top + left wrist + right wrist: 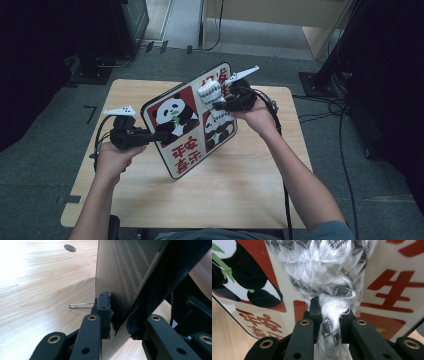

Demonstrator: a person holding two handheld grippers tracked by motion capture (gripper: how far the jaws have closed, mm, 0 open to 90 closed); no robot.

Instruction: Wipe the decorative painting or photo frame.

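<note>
My right tool [329, 315] has its jaws clamped on a knotted white and grey cloth [329, 277], which lies pressed against the printed face of the panda board [392, 290]. My left tool [117, 320] is closed on that board's left edge, one jaw on the wood-grain back and one on the front. In the high view the board [175, 120] stands tilted above the tabletop [240, 185], held up between both tools. A thin wire clip [81, 305] lies on the tabletop behind the left jaw.
</note>
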